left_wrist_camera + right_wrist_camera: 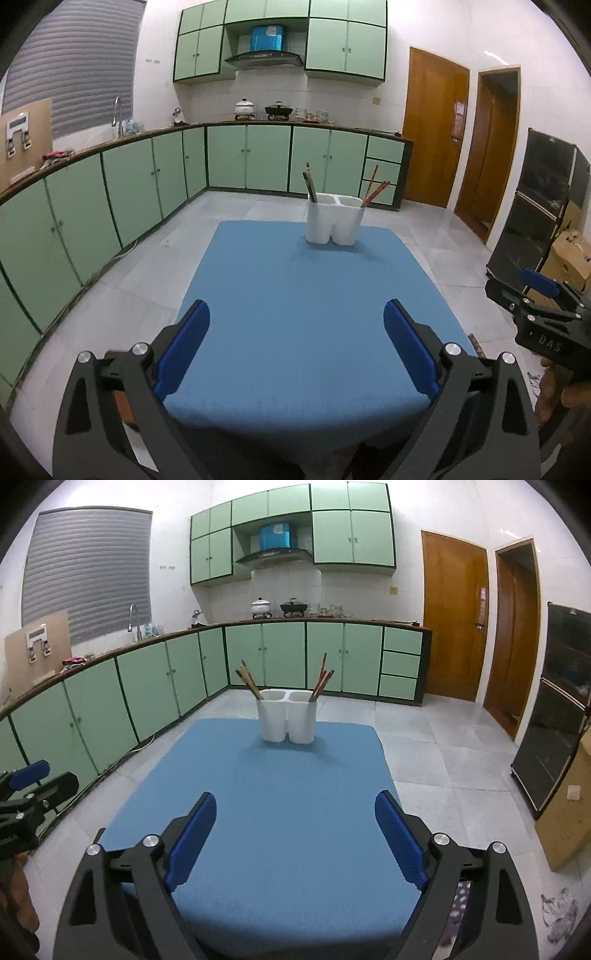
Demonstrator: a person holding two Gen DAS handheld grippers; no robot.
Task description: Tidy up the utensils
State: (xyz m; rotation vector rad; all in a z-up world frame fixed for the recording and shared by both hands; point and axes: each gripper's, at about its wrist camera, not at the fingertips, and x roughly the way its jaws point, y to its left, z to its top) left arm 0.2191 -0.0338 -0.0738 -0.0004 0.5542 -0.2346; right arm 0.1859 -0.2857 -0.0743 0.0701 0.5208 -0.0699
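Here the white two-cup holder (334, 223) stands at the blue cloth's (295, 295) far edge, chopsticks (248, 681) in both cups. Left gripper (296, 347) and right gripper (295, 843) hover spread and empty, well short of it. A careless reach might tip the holder off that edge.

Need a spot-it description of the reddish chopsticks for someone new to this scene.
Find the blue table cloth; at its far edge stands a white two-compartment holder. The reddish chopsticks lean out of its right compartment in both wrist views. The left compartment's dark-tipped chopsticks are tan, not red.
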